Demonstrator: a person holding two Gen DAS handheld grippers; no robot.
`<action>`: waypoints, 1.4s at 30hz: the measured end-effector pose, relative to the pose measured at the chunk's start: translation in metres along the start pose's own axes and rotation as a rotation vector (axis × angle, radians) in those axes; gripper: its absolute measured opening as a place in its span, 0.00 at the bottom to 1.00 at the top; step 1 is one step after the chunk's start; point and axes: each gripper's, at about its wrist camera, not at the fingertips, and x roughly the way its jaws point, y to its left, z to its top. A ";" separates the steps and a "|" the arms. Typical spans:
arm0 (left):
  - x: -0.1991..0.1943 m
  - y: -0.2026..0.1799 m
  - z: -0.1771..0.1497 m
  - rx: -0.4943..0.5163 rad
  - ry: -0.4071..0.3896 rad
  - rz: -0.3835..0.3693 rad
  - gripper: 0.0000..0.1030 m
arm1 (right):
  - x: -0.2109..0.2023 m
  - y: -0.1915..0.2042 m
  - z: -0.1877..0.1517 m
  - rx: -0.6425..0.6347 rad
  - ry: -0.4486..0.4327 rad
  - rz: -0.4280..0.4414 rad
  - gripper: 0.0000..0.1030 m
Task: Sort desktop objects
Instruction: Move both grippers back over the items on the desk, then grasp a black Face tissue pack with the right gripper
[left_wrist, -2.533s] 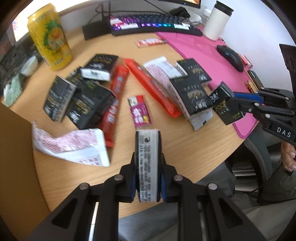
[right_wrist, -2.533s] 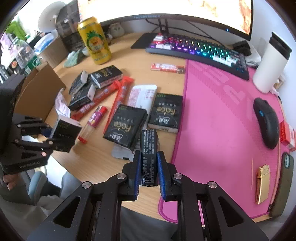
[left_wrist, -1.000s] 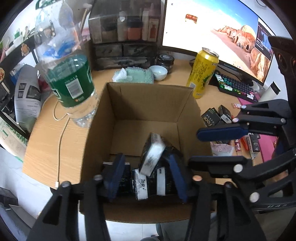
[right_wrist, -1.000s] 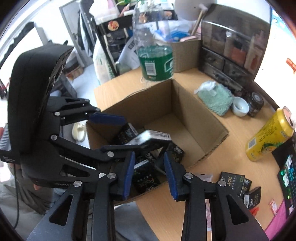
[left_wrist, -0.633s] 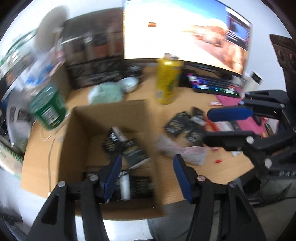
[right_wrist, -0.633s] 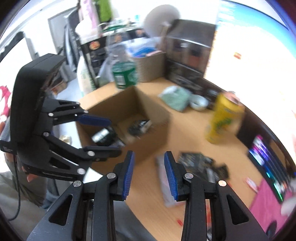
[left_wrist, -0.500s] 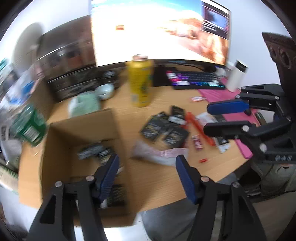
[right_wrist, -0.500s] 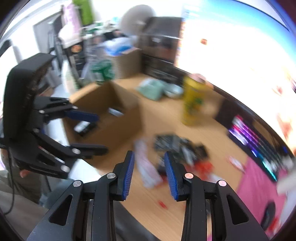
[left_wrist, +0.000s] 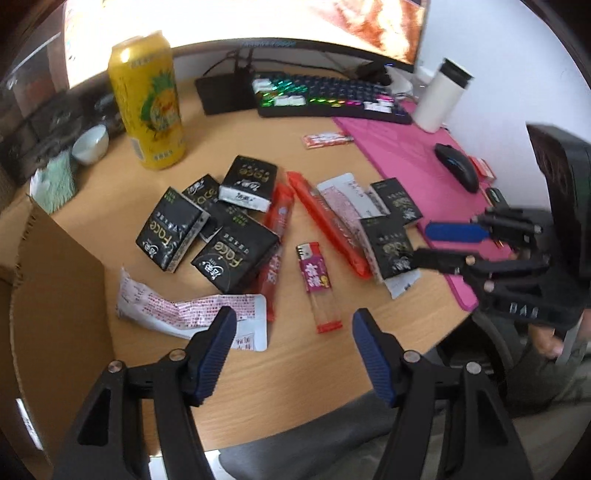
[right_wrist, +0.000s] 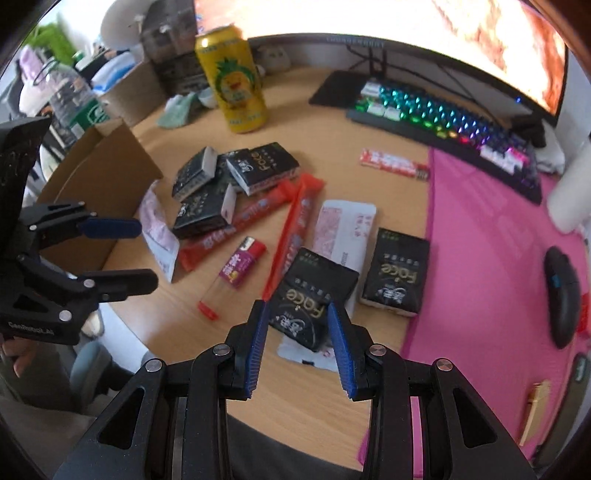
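Several black Face tissue packs lie on the wooden desk among red snack sticks and white sachets. My left gripper (left_wrist: 293, 326) is open and empty, above the desk's front edge, near a white sachet (left_wrist: 192, 312) and a purple-labelled lighter (left_wrist: 317, 282). My right gripper (right_wrist: 299, 325) is open, its fingers either side of a black Face pack (right_wrist: 310, 301) lying on the desk. Another Face pack (right_wrist: 397, 273) lies to its right. The cardboard box (left_wrist: 48, 295) stands at the left, its inside hidden.
A yellow can (left_wrist: 147, 99) stands at the back left. A keyboard (left_wrist: 332, 96), white tumbler (left_wrist: 439, 96), mouse (right_wrist: 561, 291) and pink mat (right_wrist: 480, 240) fill the right side. A small bowl (left_wrist: 90, 147) and green cloth (left_wrist: 53, 181) sit beyond the box.
Both grippers dropped their tissue packs into the cardboard box, opened, and swung back right over the desk. The right gripper now straddles a Face pack.
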 end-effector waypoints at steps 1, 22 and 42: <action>0.002 -0.001 0.002 -0.003 0.002 0.011 0.68 | 0.003 -0.001 0.001 0.009 -0.001 0.001 0.34; 0.034 -0.018 0.006 0.074 0.053 -0.012 0.68 | 0.046 0.007 0.021 0.005 0.030 -0.052 0.18; 0.073 -0.057 0.018 0.185 0.099 0.056 0.39 | -0.003 -0.030 -0.026 0.045 -0.013 -0.153 0.19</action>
